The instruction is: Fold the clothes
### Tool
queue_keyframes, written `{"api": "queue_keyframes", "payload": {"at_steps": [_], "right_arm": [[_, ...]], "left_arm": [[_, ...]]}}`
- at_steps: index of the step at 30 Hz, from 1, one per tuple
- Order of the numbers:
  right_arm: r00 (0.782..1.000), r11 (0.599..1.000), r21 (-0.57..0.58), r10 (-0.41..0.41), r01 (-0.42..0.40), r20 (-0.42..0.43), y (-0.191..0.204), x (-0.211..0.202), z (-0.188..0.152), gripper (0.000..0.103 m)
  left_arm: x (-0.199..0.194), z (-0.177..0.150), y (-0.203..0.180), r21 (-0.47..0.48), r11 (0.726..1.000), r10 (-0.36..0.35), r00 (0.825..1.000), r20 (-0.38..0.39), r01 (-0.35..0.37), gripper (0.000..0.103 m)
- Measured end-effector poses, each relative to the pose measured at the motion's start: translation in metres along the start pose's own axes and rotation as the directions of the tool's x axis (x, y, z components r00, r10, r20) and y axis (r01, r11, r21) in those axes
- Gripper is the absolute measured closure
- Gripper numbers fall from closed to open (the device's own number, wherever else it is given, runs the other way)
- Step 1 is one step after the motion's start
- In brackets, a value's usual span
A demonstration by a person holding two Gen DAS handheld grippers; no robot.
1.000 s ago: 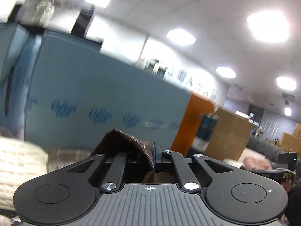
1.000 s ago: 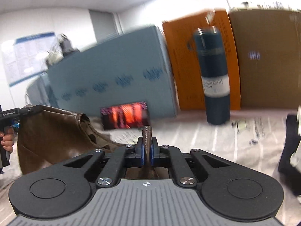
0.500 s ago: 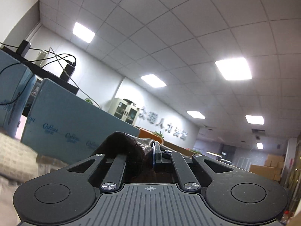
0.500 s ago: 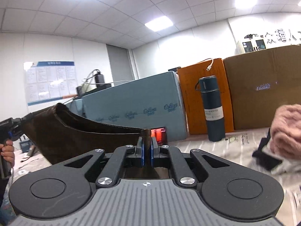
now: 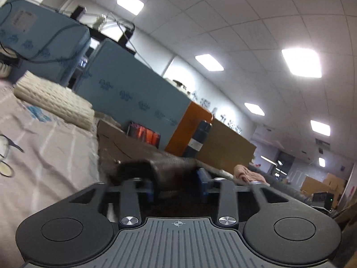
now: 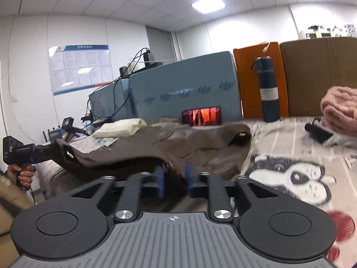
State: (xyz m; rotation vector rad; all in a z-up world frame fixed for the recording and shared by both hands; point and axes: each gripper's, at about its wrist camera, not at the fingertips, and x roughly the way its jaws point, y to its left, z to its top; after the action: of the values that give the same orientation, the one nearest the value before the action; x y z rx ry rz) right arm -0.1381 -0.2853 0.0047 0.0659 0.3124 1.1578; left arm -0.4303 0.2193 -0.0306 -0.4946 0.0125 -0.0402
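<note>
A brown garment (image 6: 200,140) lies spread across the table's printed cloth (image 6: 290,174). My right gripper (image 6: 174,183) hovers low at its near edge. Its jaws are opening, the blue pads (image 6: 159,182) stand apart, and a dark fold of the garment hangs loose between them. In the left wrist view, the left gripper (image 5: 176,188) is also opening, with the garment's (image 5: 169,163) blurred edge between its separated pads but not pressed. The right wrist view shows the left gripper (image 6: 48,150) at the garment's far left corner, held by a person's hand (image 6: 22,174).
A cream knitted folded piece (image 6: 120,128) lies at the back left and a pink fluffy garment (image 6: 339,109) at the right. A dark blue flask (image 6: 268,93), a lit phone (image 6: 202,116), blue foam boards (image 6: 185,89) and a cardboard box (image 6: 323,73) line the back edge.
Both grippers came down to the table with the brown garment stretched between them. Both pairs of jaws, earlier shut on its edge, now stand apart, and the garment rests on the cloth.
</note>
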Motion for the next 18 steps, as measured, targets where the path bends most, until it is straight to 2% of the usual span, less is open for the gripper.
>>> {"api": "queue_keyframes", "payload": {"at_steps": [1,2,3,4,6,9,11,15,18], "right_arm": [[1.000,1.000,0.001,0.009,-0.009,0.017,0.000,-0.007,0.001,0.048],[0.999,1.000,0.006,0.017,-0.018,0.046,0.000,-0.015,0.003,0.041],[0.997,1.000,0.019,0.020,-0.021,0.081,-0.003,-0.021,0.006,0.030],[0.993,0.999,0.034,0.020,-0.024,0.114,-0.006,-0.026,0.010,0.025],[0.988,0.995,0.099,-0.024,0.009,0.150,-0.019,-0.023,0.019,0.023],[0.982,0.970,0.207,-0.154,0.128,0.113,-0.044,0.005,0.035,0.020],[0.978,0.946,0.272,-0.200,0.177,0.058,-0.064,0.032,0.043,0.020],[0.974,0.890,0.400,-0.223,0.218,-0.034,-0.102,0.090,0.060,0.021],[0.965,0.830,0.492,-0.236,0.263,-0.118,-0.127,0.136,0.069,0.023]], "left_arm": [[-0.008,0.005,0.003,-0.018,1.000,0.009,0.999,0.037,-0.008,0.029],[-0.016,0.011,0.006,-0.037,0.999,0.018,0.997,0.074,-0.015,0.025],[-0.022,0.016,0.009,-0.054,0.998,0.035,0.994,0.105,-0.029,0.025],[-0.022,0.022,0.013,-0.069,0.996,0.068,0.990,0.125,-0.060,0.025],[-0.014,0.034,0.019,-0.089,0.985,0.160,0.979,0.123,-0.150,0.024],[0.020,0.053,0.032,-0.111,0.953,0.289,0.956,0.046,-0.283,0.024],[0.050,0.065,0.042,-0.103,0.943,0.315,0.949,-0.028,-0.316,0.024],[0.109,0.074,0.058,-0.071,0.931,0.349,0.931,-0.111,-0.357,0.025],[0.140,0.068,0.068,-0.038,0.912,0.393,0.896,-0.209,-0.409,0.026]]}}
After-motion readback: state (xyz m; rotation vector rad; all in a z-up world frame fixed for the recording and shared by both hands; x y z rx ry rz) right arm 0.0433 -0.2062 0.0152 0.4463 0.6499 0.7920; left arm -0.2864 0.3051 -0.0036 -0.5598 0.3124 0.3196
